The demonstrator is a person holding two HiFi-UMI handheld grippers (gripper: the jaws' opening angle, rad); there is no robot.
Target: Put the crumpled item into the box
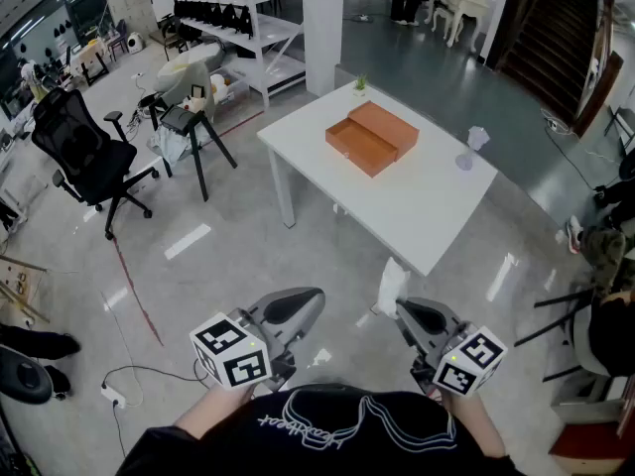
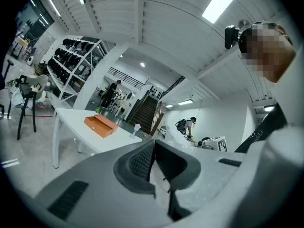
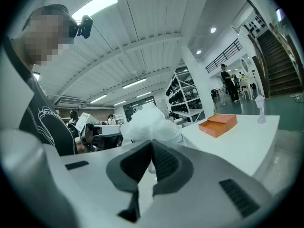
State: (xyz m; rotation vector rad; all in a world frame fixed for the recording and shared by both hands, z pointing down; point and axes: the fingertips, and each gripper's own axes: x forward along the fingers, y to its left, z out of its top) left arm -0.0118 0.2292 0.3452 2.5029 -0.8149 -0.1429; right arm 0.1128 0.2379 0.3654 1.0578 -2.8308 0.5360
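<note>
Right fingers: I am pinching the white wad, shut tight on it.
Left fingers: I am holding them pressed together, empty.
Box: sitting on the surface, well apart ahead.
Next: I am planning a firm carry, releasing only over the box.

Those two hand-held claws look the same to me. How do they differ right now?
The right gripper is shut on a white crumpled item; the left gripper is shut on nothing. The right gripper is nearer the table corner than the left gripper. Both carry a marker cube and point toward the table.
</note>
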